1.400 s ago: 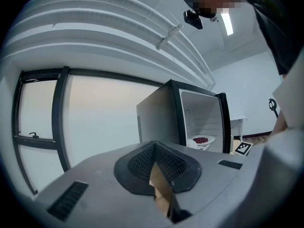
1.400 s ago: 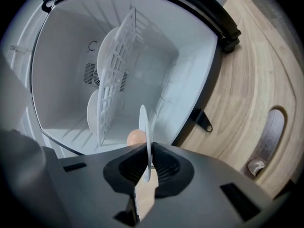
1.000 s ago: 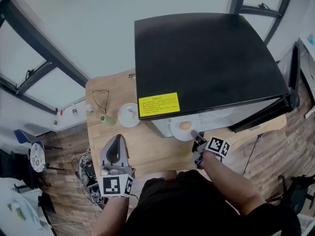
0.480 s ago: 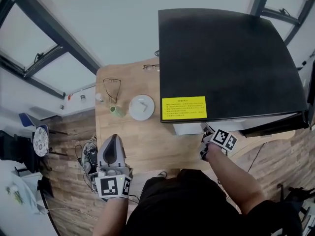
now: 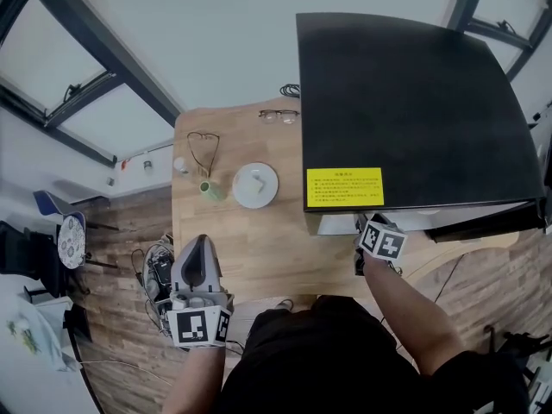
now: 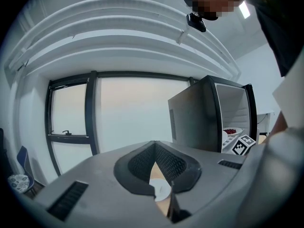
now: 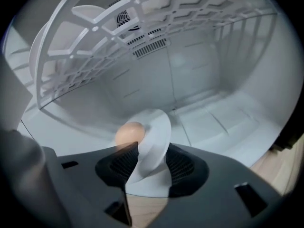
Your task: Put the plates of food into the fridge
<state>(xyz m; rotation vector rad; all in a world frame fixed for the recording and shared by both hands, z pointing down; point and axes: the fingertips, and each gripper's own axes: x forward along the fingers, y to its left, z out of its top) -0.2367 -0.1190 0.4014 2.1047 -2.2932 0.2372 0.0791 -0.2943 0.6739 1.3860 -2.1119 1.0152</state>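
The plate with a round tan piece of food lies on the white floor of the fridge, under its wire shelf. Its near rim sits between the jaws of my right gripper, which are opening and no longer pinch it. From the head view, the black-topped fridge fills the 2 o'clock corner of the wooden table. A second white plate rests on the table at 1 o'clock from my left gripper, well apart from it. That gripper's jaws are clenched on nothing. A green cup stands just beside this plate at its 9 o'clock.
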